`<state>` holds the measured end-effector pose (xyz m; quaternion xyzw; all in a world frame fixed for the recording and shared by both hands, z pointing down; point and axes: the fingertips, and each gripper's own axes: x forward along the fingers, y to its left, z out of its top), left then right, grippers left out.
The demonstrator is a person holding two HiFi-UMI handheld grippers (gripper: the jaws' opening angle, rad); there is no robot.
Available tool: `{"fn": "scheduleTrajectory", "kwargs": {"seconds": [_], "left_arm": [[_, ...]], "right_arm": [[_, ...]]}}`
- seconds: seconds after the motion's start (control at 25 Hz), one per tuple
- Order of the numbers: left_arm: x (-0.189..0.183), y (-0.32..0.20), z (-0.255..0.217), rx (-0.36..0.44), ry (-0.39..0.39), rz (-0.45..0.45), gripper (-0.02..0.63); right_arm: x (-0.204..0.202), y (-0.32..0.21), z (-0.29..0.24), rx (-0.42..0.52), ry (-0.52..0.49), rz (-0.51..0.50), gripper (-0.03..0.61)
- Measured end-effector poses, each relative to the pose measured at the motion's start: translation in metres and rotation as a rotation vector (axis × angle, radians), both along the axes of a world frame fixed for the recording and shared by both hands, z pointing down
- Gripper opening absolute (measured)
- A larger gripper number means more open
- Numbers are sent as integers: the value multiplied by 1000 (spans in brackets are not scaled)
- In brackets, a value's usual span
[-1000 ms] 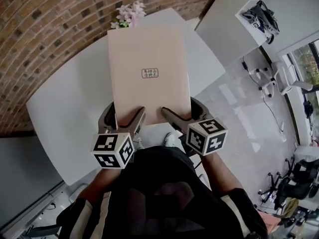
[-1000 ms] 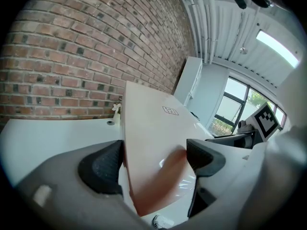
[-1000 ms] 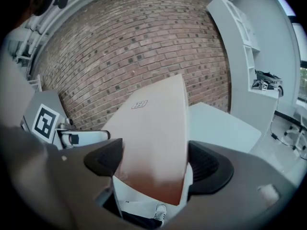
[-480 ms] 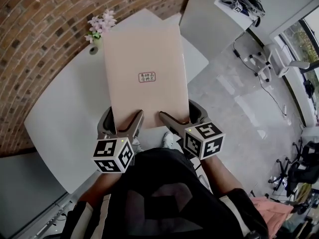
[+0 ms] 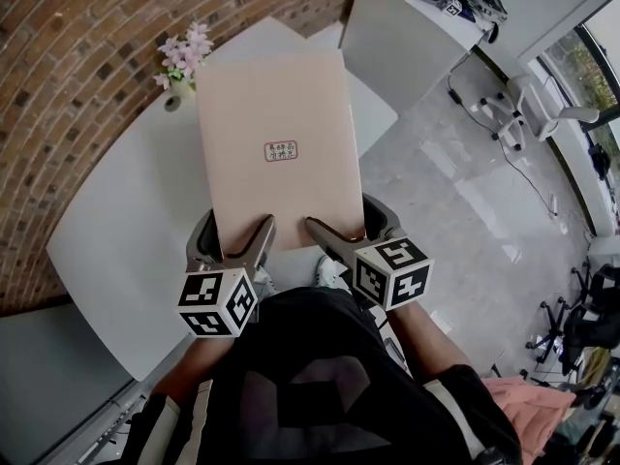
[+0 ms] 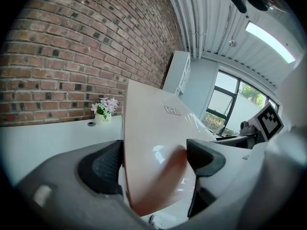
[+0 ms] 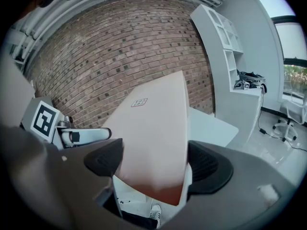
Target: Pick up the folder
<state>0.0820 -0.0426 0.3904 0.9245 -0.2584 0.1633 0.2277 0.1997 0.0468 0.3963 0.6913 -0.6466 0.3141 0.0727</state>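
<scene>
Both tongs are clenched on the near edge of the folder (image 5: 276, 143), the left gripper (image 5: 235, 232) by its near left corner and the right gripper (image 5: 347, 223) by its near right corner.

The folder is held in the air, tilted, above the white bench (image 5: 107, 221). Its near edge is carried past the near edge of the bench, toward the person. Only that one edge is gripped, so the whole length hangs out beyond the jaws. A droop or pivot of the far end is judged the main risk. The cover looks glossy, so a slide out of the pads is also possible if either grip is eased. Uneven lifting by the two hands could twist the sheet. The far left corner is seen close to the flower pot (image 5: 179, 61) at the far edge of the bench (the height between them cannot be told), so a dip there might knock it.

In the left gripper view the folder (image 6: 153, 123) is seen crossing slantwise between the jaws of the left gripper (image 6: 153, 162). In the right gripper view the folder (image 7: 153, 123) is seen crossing slantwise through the right gripper (image 7: 153, 162). Each pair is drawn in onto the sheet, not fully together.
</scene>
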Motion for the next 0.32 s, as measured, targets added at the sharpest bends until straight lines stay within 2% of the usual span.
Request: {"fn": "scheduleTrajectory", "kwargs": {"seconds": [0.32], "left_arm": [[-4, -3, 3, -1, -3, 10, 413]], "right_arm": [[-5, -2, 2, 0, 0, 10, 430]]}}
